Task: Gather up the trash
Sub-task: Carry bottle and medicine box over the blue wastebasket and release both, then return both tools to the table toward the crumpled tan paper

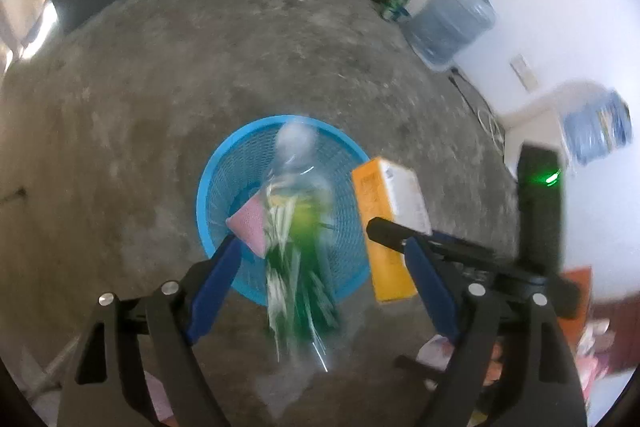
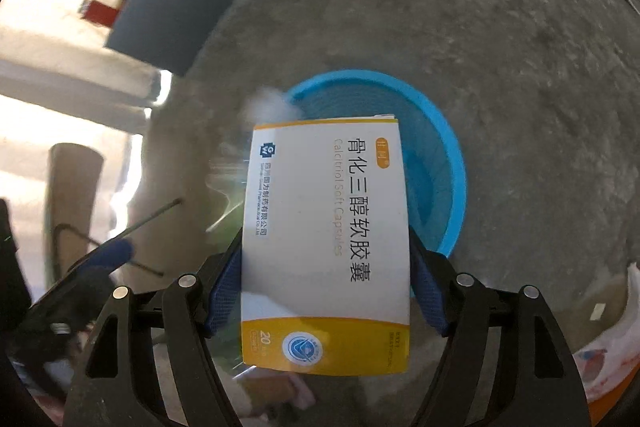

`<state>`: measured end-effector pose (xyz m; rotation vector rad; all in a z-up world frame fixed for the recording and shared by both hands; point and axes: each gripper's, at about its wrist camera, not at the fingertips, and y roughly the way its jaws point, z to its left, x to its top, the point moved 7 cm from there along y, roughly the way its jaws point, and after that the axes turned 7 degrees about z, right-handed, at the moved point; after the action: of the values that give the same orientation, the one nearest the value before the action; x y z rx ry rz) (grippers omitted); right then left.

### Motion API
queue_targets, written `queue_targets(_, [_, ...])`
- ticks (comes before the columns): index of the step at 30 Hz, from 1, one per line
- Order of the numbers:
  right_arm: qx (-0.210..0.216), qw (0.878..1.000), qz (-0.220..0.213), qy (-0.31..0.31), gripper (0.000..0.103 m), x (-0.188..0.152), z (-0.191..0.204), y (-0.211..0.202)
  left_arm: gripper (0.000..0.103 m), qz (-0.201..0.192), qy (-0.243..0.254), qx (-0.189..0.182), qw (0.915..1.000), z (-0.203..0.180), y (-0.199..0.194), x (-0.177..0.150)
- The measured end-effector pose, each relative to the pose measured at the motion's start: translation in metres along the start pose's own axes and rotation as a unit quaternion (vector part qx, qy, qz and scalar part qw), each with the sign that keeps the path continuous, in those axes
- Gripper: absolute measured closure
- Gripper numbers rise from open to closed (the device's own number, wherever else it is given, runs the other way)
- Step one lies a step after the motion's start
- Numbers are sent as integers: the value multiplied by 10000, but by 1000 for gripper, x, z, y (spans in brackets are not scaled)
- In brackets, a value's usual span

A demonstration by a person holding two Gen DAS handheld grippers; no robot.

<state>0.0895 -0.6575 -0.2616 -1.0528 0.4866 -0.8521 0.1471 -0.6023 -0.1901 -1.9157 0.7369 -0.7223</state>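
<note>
1. One grey concrete floor (image 1: 160, 87); two blue water jugs, one (image 1: 452, 23) on the floor by the wall, one (image 1: 596, 127) on a white stand.
2. One round blue mesh plastic basket (image 1: 224, 163), one pink pad (image 1: 250, 225) inside.
3. One blurred clear plastic bottle with green label (image 1: 298, 239) over the basket, between the spread fingers of the left gripper (image 1: 320, 275); contact unclear.
4. One white-and-orange cardboard medicine box (image 2: 326, 247) clamped in the right gripper (image 2: 326, 291), above the basket's near rim, hiding part of it.
</note>
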Motion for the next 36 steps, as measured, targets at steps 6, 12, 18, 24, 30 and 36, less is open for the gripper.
queue_targets(6, [-372, 9993, -7, 99, 31, 2, -25, 21, 22, -80, -65, -112, 9999, 16, -6, -12])
queue_targets(12, [-599, 9981, -121, -13, 31, 5, -30, 21, 22, -289, 68, -48, 9995, 24, -25, -21])
queue_targets(18, [-607, 9980, -122, -90, 31, 3, -20, 19, 22, -388, 40, -19, 9992, 33, -34, -24])
queue_targets(24, [-544, 9980, -306, -26, 31, 2, -16, 6, 21, -596, 142, -40, 9981, 32, -61, -36])
queue_targets(30, [-307, 9972, -664, -138, 30, -23, 0, -33, 21, -1191, 402, -85, 9920, 29, -122, -78])
queue_targets(36, [12, 9947, -952, -389, 26, -73, 33, -74, 21, -1800, 318, 143, 9830, 45, -189, -137])
